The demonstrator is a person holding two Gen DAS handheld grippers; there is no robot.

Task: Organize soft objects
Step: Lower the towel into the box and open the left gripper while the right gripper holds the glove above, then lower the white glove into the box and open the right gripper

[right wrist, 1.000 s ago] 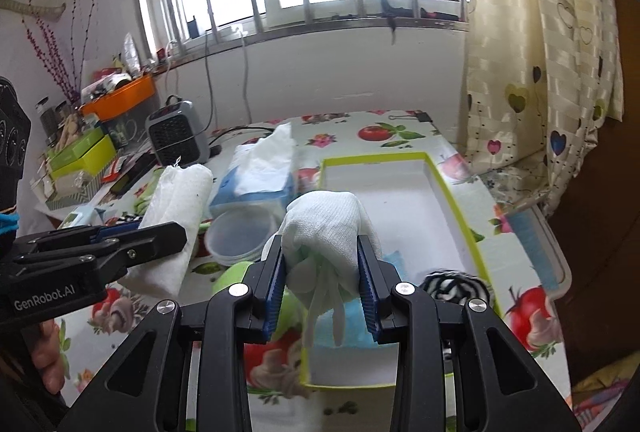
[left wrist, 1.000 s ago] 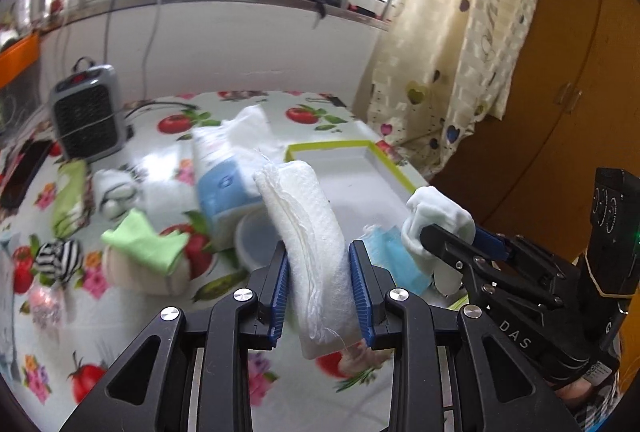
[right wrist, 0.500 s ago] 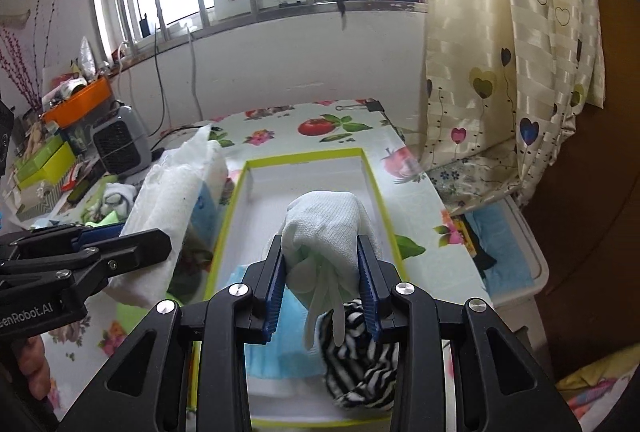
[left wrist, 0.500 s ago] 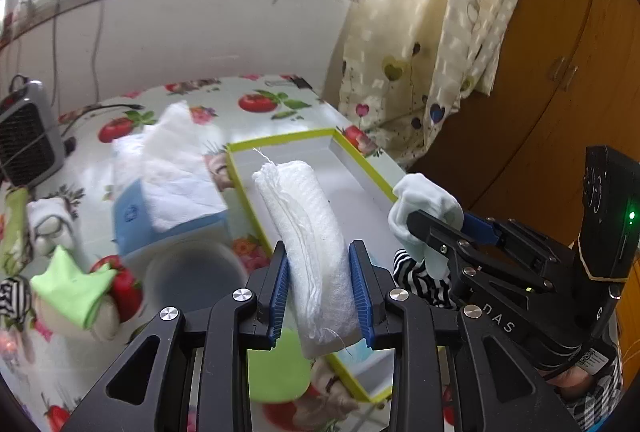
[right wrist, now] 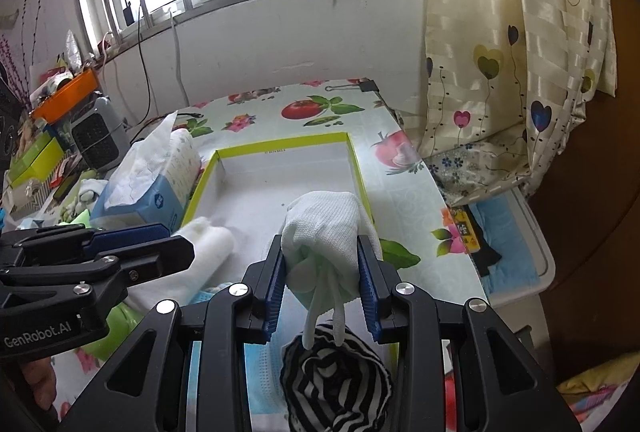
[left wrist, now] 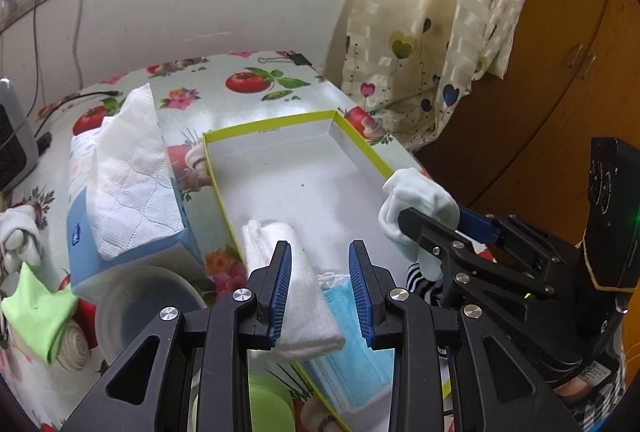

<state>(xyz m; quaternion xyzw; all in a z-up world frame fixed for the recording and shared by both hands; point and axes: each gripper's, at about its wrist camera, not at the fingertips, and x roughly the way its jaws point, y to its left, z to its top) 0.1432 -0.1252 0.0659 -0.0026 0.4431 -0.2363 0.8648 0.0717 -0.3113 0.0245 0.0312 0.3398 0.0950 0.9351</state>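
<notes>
The left gripper (left wrist: 318,284) has its fingers apart, a folded white quilted cloth (left wrist: 288,284) lying loose against one. The right gripper (right wrist: 322,282) pinches a bunched white knit glove (right wrist: 324,228) above the shallow yellow-rimmed box (right wrist: 280,148).

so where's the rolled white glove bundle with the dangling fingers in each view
Left wrist view: the rolled white glove bundle sits right of centre, clamped in the right gripper.
Right wrist view: bottom centre, between the blue pads.
Shared landmark: the yellow-rimmed white cardboard tray beneath it.
</notes>
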